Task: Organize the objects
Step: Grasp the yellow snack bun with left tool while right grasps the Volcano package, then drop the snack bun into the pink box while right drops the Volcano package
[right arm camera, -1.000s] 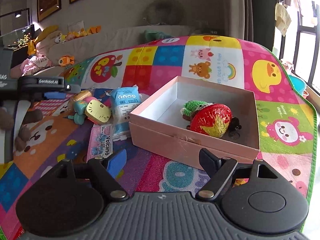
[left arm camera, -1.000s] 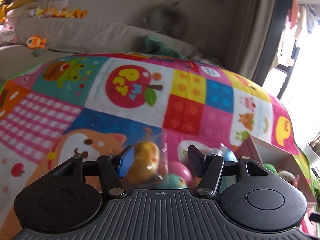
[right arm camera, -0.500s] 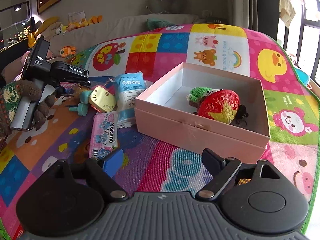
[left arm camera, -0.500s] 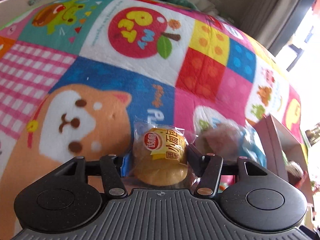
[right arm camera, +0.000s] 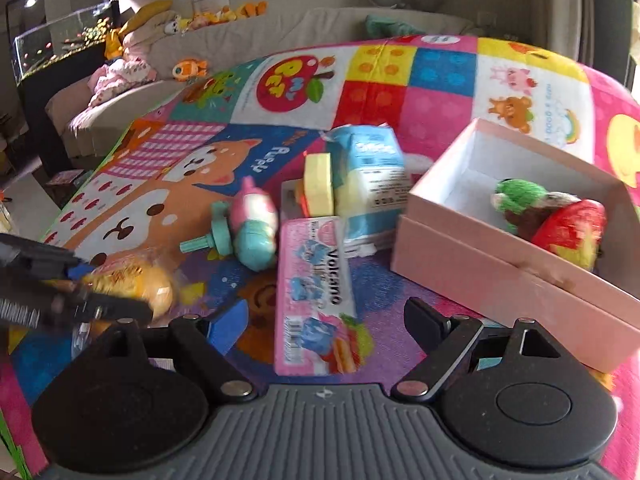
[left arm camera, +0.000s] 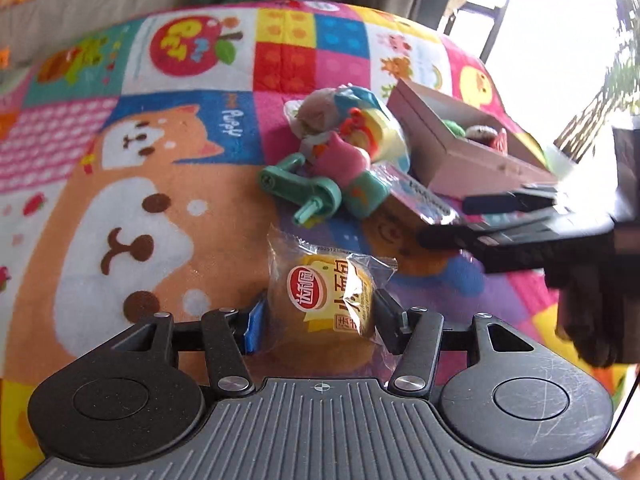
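Left gripper (left arm camera: 318, 316) stands about half open with its pads pressed on both sides of a small round bun in a clear, yellow-labelled wrapper (left arm camera: 326, 304); a second ago that bun was only a blur beyond the fingertips, so the grasp is new. Right gripper (right arm camera: 324, 316) is closing its wide-set jaws with nothing pressed between the pads; a flat pink "Volcano" sweet packet (right arm camera: 316, 292) lies on the patchwork play mat (right arm camera: 440, 68) below and between them, nearer than it was a second ago. Judged from this, the bun is secured and ready for carriage, and the packet appears the right hand's next object. An open pale pink cardboard box (right arm camera: 500, 272), well to the right of the bun, already holds a green knitted toy (right arm camera: 518, 196) and a red woven strawberry (right arm camera: 572, 232). Outside it remain a pink-and-teal plastic toy (right arm camera: 254, 232) and a blue-and-white tissue pack (right arm camera: 372, 172).
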`<move>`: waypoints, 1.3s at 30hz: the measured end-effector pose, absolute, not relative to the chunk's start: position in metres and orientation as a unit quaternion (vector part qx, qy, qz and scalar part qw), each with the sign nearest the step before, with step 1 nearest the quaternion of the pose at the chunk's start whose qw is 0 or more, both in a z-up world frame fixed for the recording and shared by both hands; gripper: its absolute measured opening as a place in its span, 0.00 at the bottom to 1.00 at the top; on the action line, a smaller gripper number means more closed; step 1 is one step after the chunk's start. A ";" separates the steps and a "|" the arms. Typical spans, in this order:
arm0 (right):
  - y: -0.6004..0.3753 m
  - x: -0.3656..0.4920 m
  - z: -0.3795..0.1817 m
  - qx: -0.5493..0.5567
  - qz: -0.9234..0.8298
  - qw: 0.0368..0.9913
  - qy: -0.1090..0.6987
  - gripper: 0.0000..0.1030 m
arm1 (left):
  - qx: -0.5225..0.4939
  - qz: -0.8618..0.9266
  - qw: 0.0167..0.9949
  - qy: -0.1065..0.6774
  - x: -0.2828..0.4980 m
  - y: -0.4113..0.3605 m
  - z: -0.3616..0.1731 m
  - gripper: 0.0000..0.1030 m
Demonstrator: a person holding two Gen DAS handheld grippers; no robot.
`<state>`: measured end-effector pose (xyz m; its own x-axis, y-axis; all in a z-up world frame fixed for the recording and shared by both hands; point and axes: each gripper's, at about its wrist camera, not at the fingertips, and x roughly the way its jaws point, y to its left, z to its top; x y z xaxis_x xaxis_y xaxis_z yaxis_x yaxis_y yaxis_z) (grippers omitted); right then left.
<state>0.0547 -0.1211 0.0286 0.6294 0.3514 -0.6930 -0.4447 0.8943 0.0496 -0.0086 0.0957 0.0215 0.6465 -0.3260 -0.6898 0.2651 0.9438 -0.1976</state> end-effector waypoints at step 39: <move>-0.254 -0.046 0.098 0.013 0.140 0.938 0.317 0.42 | -0.069 -0.248 0.926 0.277 0.014 -0.002 0.106 0.57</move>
